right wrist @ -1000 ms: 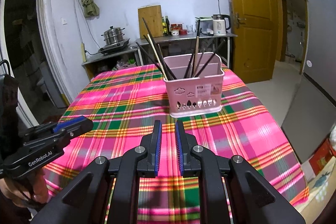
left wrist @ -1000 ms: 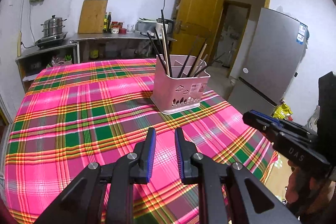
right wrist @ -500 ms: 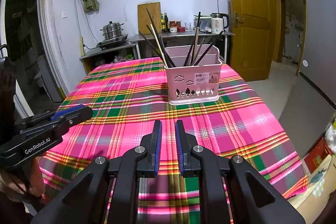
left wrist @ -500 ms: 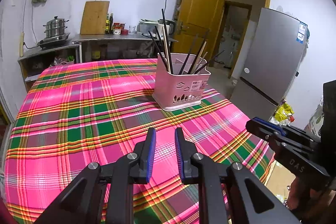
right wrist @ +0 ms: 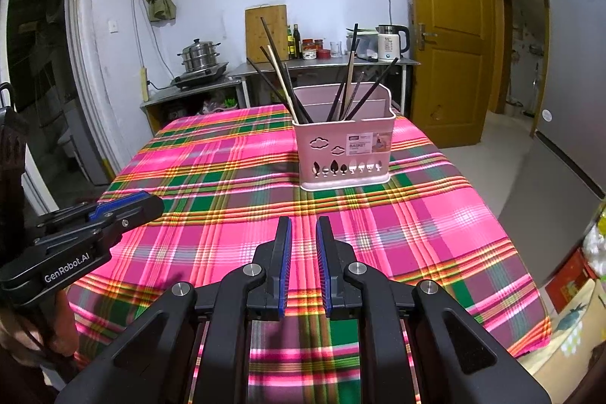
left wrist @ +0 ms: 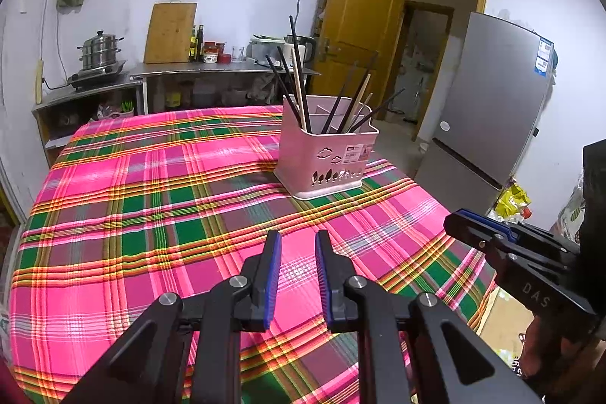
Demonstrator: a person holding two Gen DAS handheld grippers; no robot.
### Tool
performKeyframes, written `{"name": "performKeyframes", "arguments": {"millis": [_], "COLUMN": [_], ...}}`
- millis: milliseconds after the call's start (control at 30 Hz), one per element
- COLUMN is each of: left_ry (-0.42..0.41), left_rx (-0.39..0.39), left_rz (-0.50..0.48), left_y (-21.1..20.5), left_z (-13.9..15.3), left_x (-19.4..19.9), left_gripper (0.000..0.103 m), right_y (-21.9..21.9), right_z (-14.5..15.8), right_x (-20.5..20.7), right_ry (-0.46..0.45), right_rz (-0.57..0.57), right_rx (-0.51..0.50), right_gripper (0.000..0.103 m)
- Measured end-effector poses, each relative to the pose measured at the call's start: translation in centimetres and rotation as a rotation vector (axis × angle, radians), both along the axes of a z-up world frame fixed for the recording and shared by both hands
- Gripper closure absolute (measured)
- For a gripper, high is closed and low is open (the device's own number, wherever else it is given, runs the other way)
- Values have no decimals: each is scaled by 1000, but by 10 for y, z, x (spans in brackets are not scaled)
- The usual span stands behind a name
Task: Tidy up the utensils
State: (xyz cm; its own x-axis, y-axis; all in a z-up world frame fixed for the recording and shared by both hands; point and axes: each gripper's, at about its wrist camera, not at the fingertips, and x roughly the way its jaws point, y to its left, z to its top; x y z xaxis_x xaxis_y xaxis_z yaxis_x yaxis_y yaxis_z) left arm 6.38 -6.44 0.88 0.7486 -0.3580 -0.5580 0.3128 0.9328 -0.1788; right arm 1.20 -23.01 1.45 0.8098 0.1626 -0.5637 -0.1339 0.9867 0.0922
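- Nearest, the left gripper (left wrist: 297,245) hangs over the near part of the plaid tablecloth (left wrist: 151,214), on the near side of the pink utensil basket (left wrist: 325,154) and well apart from it. Its blue-padded jaws stand a narrow gap apart, with nothing between them but cloth showing below.
- The right gripper (right wrist: 303,233) is likewise short of the basket, over the cloth in front of it. Its jaws are a little apart too, the gap slimmer than the other's, and empty.
- From the left wrist view the right gripper's body appears at the right edge, beyond the table's corner, with a hand (left wrist: 549,347) under it. From the right wrist view the left gripper shows at the left edge, off the table's side.
- The pink utensil basket stands upright on the tablecloth toward the far right part of the table, touching nothing else. It has cloud and tree cut-outs and a label on its front wall.
- Dark and pale chopsticks (right wrist: 282,82) stand inside the basket, leaning outward in two bunches, one at its left end and one nearer its right.
- Behind the basket, a steel counter (right wrist: 322,63) carries a kettle (right wrist: 390,38), jars, bottles and a wooden cutting board (right wrist: 265,29) propped on the wall.
- Left of that, a steamer pot (right wrist: 199,57) sits on a burner.
- Right of the basket, a yellow door (right wrist: 447,25) and a grey fridge (left wrist: 488,101).
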Motion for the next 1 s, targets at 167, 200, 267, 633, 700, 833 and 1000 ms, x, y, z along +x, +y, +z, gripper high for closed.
{"name": "performKeyframes", "arguments": {"millis": [167,200,267,633,700,833,1000], "left_ry": [-1,-2,-3,-7,-7,-5,-5], "left_rx": [4,6,8,14,13,9,8], "left_rz": [2,2,2,-1,-2,-3,-4], "left_y": [0,0,0,-3,-3,-3,-4], "left_z": [0,0,0,0,0,0,0], "left_x": [-1,-1,-2,-4,-4,-4,-4], "left_gripper": [85,85,85,85,85,85,85], "right_y": [0,0,0,0,-1,0,0], "right_z": [0,0,0,-1,0,0,0], "right_x": [0,0,0,-1,-1,-1,-1], "right_ry": [1,1,1,6,5,6,8], "right_rz": [0,0,1,-1,-1,-1,-1], "right_rx": [0,0,-2,-5,-7,-5,-6], "right_gripper": [90,90,90,90,90,90,90]}}
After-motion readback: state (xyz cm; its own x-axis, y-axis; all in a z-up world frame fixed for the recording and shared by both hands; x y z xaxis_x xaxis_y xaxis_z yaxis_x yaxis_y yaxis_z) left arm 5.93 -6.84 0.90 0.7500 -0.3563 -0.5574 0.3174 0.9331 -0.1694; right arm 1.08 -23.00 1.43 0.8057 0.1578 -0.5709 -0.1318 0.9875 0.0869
